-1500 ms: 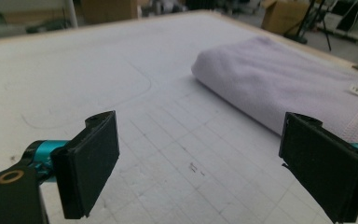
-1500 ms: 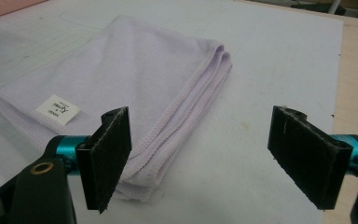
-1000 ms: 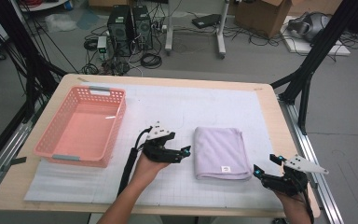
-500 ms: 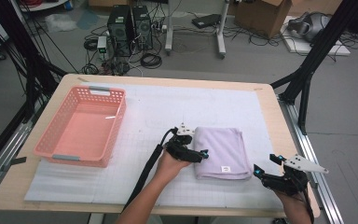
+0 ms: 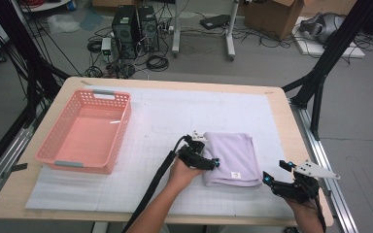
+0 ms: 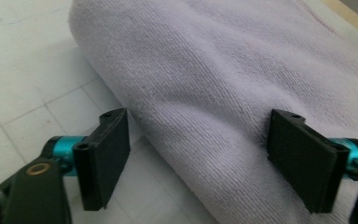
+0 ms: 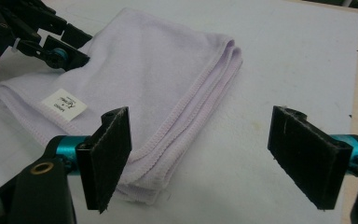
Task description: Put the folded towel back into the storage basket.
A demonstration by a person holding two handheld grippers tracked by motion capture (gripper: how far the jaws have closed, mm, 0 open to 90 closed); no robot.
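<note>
Towel (image 5: 233,156), folded and lilac, lies on the worktop (image 5: 272,104); left tool (image 5: 214,164) straddles its rolled edge, jaws just narrowing but not pinching; right tool (image 5: 267,177) gapes empty nearby

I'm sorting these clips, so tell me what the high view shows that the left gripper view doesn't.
High view alone: the pink basket, the right gripper open beside the towel, floor clutter beyond the table. Left gripper view alone: the towel's folded edge between the left gripper's jaws, which have just been closing, pads not yet pressing. Both: the lilac towel on the white mat.
</note>
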